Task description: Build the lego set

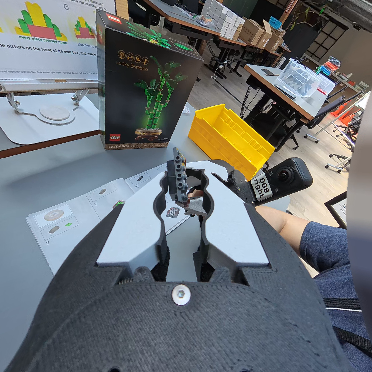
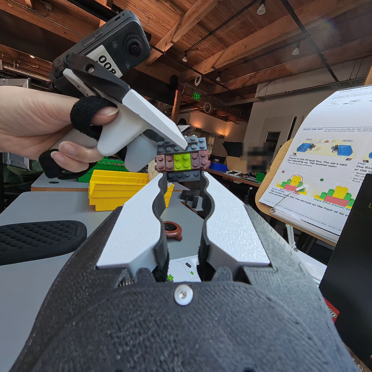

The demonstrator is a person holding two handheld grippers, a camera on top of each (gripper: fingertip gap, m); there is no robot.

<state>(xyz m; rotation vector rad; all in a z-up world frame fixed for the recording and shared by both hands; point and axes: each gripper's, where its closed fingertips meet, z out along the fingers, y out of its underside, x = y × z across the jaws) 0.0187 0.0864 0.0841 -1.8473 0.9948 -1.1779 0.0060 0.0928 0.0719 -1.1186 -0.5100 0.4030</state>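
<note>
A small lego assembly of dark grey plates, brown bricks and a lime green square is held up in the air between both grippers. My right gripper is shut on its dark grey bottom piece. My left gripper stands around the same assembly, seen edge-on. Its left finger lies against the back, and a gap shows between the studs and the right finger. In the right wrist view the left gripper comes from the upper left, with one fingertip over the studded face. The right gripper shows behind the assembly.
The open instruction booklet lies on the grey table with a lime green piece on it. A brown round base piece lies on the table. The set's box, a yellow bin and a sheet stand stand behind. The tips of both grippers are at nearly the same place.
</note>
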